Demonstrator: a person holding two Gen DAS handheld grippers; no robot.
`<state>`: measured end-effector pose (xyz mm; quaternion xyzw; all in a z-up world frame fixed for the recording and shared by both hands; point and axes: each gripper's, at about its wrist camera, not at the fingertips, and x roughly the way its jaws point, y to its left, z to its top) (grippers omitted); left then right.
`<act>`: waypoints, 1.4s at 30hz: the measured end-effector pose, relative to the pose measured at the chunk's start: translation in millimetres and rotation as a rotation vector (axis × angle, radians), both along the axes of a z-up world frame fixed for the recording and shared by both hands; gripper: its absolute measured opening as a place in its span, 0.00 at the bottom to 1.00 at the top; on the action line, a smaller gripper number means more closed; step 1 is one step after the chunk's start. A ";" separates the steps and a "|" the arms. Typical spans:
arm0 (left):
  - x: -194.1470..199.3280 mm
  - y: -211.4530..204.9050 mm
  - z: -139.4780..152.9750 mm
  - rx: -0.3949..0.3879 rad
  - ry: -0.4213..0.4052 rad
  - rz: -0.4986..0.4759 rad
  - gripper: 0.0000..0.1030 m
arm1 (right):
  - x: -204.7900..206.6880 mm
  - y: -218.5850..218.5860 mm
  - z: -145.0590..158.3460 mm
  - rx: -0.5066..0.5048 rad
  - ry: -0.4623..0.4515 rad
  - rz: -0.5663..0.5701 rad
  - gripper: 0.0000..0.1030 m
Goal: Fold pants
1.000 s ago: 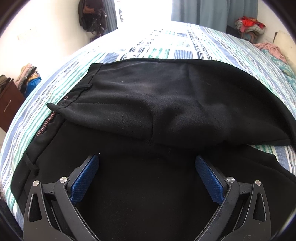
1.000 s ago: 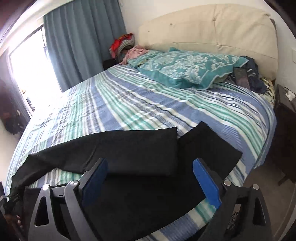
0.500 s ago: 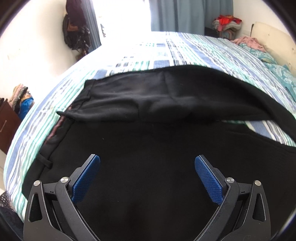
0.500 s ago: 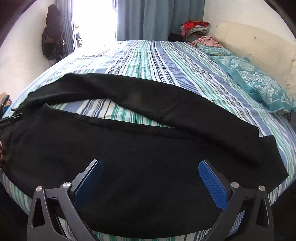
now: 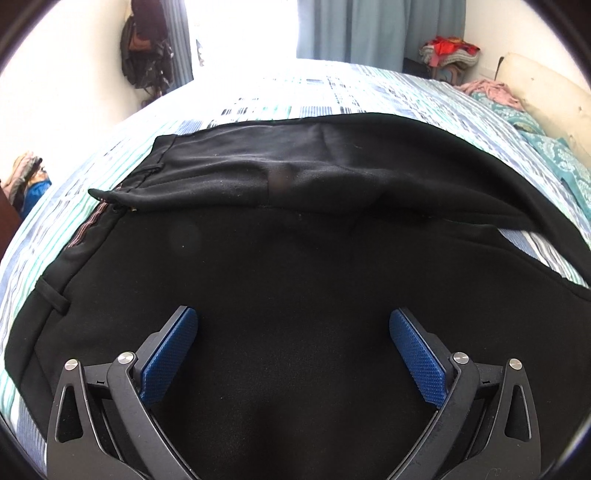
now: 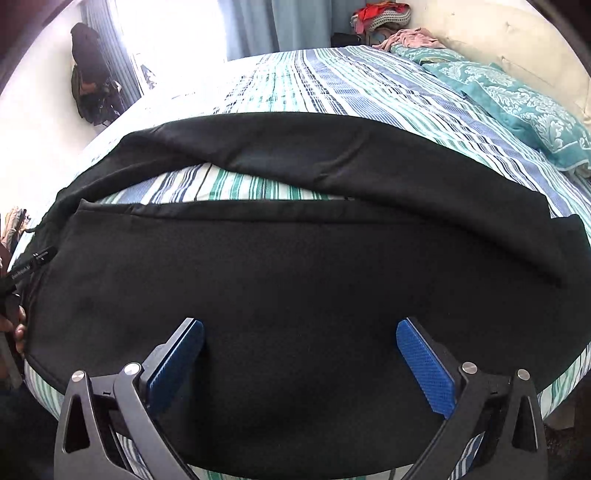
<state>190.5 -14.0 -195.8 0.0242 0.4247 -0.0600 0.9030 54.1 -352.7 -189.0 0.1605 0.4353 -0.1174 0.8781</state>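
Black pants lie spread on a striped bed. In the left wrist view the waistband with its belt loop is at the left, and the far leg lies across the back. My left gripper is open and empty just above the seat of the pants. In the right wrist view the near leg fills the foreground and the far leg arcs behind it, with a strip of sheet between them. My right gripper is open and empty above the near leg.
The striped bed sheet extends beyond the pants. A teal pillow and cream headboard are at the right. Clothes are piled by the blue curtain. A bag hangs on the left wall.
The right gripper has swung left from the hems and pillow to face the legs. The left gripper has drawn back slightly toward the waist. Both stayed open.
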 end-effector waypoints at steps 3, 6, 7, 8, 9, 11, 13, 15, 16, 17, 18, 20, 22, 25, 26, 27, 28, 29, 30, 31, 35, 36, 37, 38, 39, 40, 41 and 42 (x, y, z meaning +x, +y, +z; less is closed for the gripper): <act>1.1 1.9 -0.5 -0.013 0.001 -0.001 1.00 | -26.3 -31.3 21.5 0.141 -0.209 -0.111 0.98; 2.0 2.7 -0.5 -0.012 -0.001 0.000 1.00 | -52.0 -76.0 13.6 0.344 -0.309 -0.294 0.97; 1.9 2.7 -0.6 -0.012 0.000 0.000 1.00 | -58.5 -90.7 5.0 0.428 -0.329 -0.349 0.90; 1.9 2.7 -0.6 -0.012 0.000 0.000 1.00 | -63.4 -104.1 -4.0 0.499 -0.342 -0.401 0.80; 1.9 2.7 -0.7 -0.011 0.000 0.000 1.00 | -65.1 -116.6 -10.2 0.549 -0.356 -0.444 0.76; 1.9 2.4 -0.8 -0.009 0.000 0.000 1.00 | -70.0 -137.4 -17.7 0.592 -0.399 -0.526 0.71; 2.0 2.0 -0.9 -0.005 0.000 0.000 1.00 | -72.8 -151.2 -22.0 0.626 -0.448 -0.584 0.69; 2.1 1.6 -0.9 -0.001 -0.001 0.000 1.00 | -73.4 -161.2 -25.9 0.648 -0.468 -0.623 0.60; 2.3 1.6 -1.0 0.001 0.000 0.001 1.00 | -73.4 -163.9 -29.1 0.650 -0.458 -0.647 0.49; 2.7 1.1 -1.0 0.003 0.001 0.001 1.00 | -74.6 -166.5 -33.2 0.656 -0.444 -0.674 0.34; 2.7 0.7 -0.8 0.007 0.002 0.001 1.00 | -76.6 -168.8 -37.4 0.665 -0.428 -0.705 0.27; 3.3 0.7 -0.7 0.010 0.004 0.001 1.00 | -80.7 -171.6 -43.4 0.691 -0.415 -0.757 0.11; 3.7 0.1 -0.7 0.016 0.005 0.002 1.00 | -84.0 -174.3 -43.8 0.701 -0.416 -0.774 0.06; 4.0 -0.7 -1.0 0.024 0.006 0.003 1.00 | -83.7 -173.0 -33.0 0.653 -0.404 -0.763 0.05; 4.3 -0.8 -1.0 0.024 0.007 0.003 1.00 | -83.1 -171.9 -27.0 0.630 -0.405 -0.750 0.05; 4.3 -0.8 -0.7 0.024 0.008 0.003 1.00 | -82.3 -170.6 -19.6 0.604 -0.411 -0.733 0.05; 4.3 -0.6 -0.3 0.022 0.009 0.003 1.00 | -81.3 -169.1 -11.4 0.575 -0.418 -0.713 0.05; 4.4 -0.3 0.0 0.018 0.011 0.003 1.00 | -79.6 -168.8 -2.6 0.542 -0.427 -0.692 0.05; 4.7 0.2 0.4 0.014 0.014 0.003 1.00 | -79.2 -166.6 7.2 0.508 -0.437 -0.671 0.05; 4.8 0.4 0.8 0.012 0.016 0.004 1.00 | -79.7 -163.5 17.2 0.473 -0.449 -0.649 0.05; 4.7 -0.7 0.6 0.020 0.017 0.004 1.00 | -83.3 -149.8 50.9 0.353 -0.493 -0.567 0.05; 4.7 -1.2 0.5 0.023 0.016 0.004 1.00 | -82.7 -145.7 55.6 0.329 -0.496 -0.551 0.05; 5.3 -1.3 0.5 0.024 0.017 0.005 1.00 | -83.5 -141.9 59.8 0.310 -0.497 -0.537 0.05; 5.4 -1.5 0.5 0.024 0.017 0.005 1.00 | -84.0 -138.8 62.7 0.296 -0.498 -0.528 0.05; 5.5 -1.7 0.6 0.025 0.018 0.006 1.00 | -83.8 -136.9 64.7 0.286 -0.500 -0.521 0.05; 5.6 -1.9 0.8 0.026 0.019 0.006 1.00 | -83.6 -136.1 66.7 0.278 -0.501 -0.516 0.05; 5.8 -2.3 0.9 0.028 0.019 0.007 1.00 | -82.8 -134.3 69.1 0.268 -0.501 -0.510 0.05; 5.8 -2.6 1.2 0.030 0.019 0.008 1.00 | -83.1 -131.8 71.6 0.256 -0.502 -0.503 0.05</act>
